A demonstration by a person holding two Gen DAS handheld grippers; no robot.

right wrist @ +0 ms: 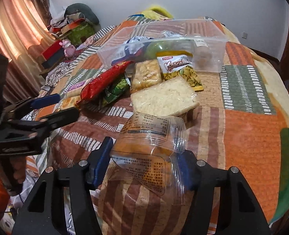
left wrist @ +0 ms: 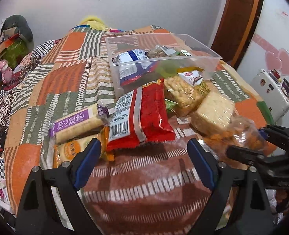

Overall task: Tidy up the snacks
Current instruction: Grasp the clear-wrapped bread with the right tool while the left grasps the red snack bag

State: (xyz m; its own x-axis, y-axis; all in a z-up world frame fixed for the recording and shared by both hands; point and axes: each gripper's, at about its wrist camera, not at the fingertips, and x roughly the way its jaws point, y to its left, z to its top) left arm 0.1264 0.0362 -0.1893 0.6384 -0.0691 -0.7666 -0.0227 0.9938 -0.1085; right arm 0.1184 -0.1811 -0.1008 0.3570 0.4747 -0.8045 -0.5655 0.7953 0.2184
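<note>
A clear plastic bin (left wrist: 164, 58) (right wrist: 209, 39) stands on the patchwork bed cover and holds several snack packs. In front of it lie a red snack bag (left wrist: 150, 113) (right wrist: 103, 82), a purple-labelled cracker pack (left wrist: 75, 125), a pale rice-cake block (left wrist: 213, 113) (right wrist: 164, 98) and a peanut bag (left wrist: 183, 94). My left gripper (left wrist: 144, 150) is open and empty, just in front of the red bag. My right gripper (right wrist: 146, 156) is shut on a clear bag of orange snacks (right wrist: 150, 143), also seen in the left wrist view (left wrist: 242, 135).
A white Kracks packet (right wrist: 175, 64) and a green seed bag (right wrist: 191, 76) lean against the bin. A green packet (right wrist: 115, 92) lies under the red bag. Cluttered boxes and a pink toy (right wrist: 68, 47) stand beside the bed at left. A white fridge (left wrist: 271, 90) is at right.
</note>
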